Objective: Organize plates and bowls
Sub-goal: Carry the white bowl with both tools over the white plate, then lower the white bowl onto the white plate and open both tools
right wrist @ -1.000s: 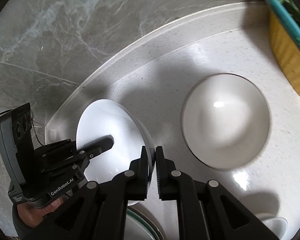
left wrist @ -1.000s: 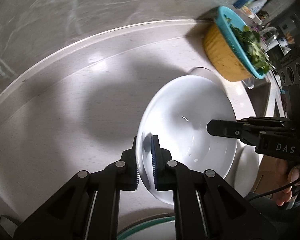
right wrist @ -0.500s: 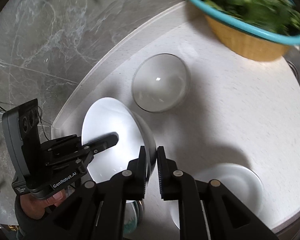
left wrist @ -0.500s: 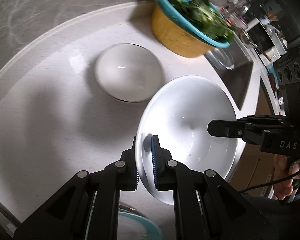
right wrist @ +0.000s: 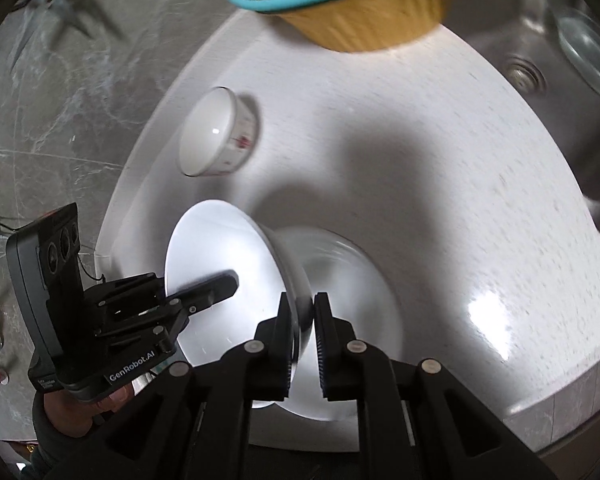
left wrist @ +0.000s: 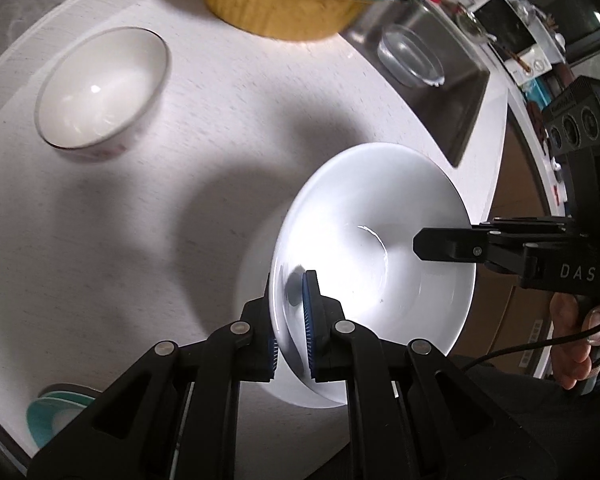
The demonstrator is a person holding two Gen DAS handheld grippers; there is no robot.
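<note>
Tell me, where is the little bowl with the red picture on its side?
The little bowl sits alone on the white counter, upper left in both wrist views. It is near the back edge, left of the yellow basket of greens, beyond the big white bowl.

White speckled counter (left wrist: 228,128) with curved edge; steel sink (right wrist: 540,40) set at its far corner; grey marble floor (right wrist: 60,100) beyond.

Both wrist fisheyes are looking steeply down, close over the table (left wrist: 148,216), sharing the white bowl (left wrist: 380,208) (right wrist: 216,248) from opposite sides.
</note>
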